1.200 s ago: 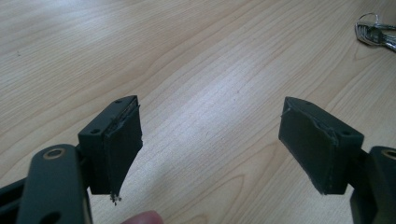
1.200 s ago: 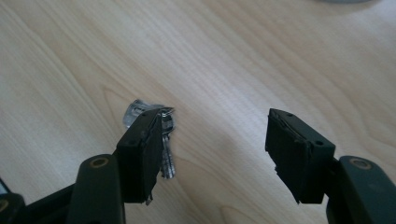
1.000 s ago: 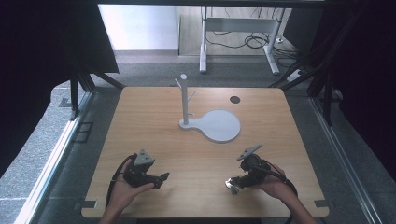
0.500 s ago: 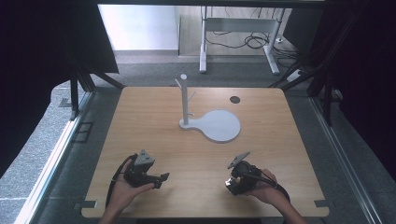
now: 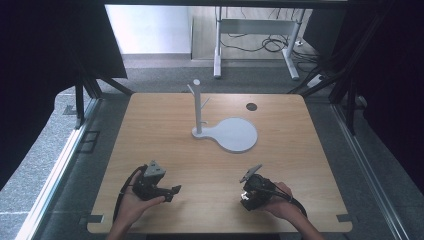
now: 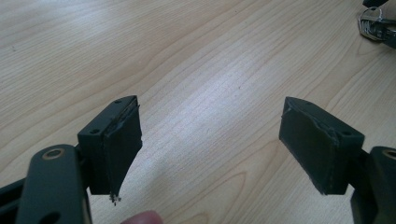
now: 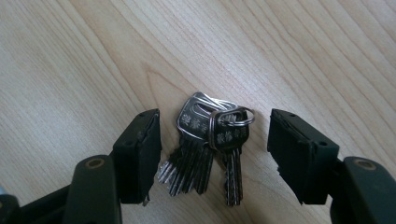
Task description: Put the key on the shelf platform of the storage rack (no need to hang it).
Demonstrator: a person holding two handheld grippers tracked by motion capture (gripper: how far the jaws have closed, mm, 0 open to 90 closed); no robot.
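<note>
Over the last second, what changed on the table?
The right hand-held gripper dropped lower and drew slightly toward the near edge of the table. Its jaws stand open around the bunch of keys, pads not touching it. The left hand-held gripper stayed put, jaws open over bare wood. The white stand did not move. Nothing was grasped or released.

Bare table [image 5: 165, 135] between the two grippers and ahead of them. Only obstacles: white stand [image 5: 198, 107] with its round base plate [image 5: 235, 135], mid-table toward the far side. Keys [image 7: 210, 140] lie flat between the right gripper [image 7: 212, 154] jaws, gap each side.
</note>
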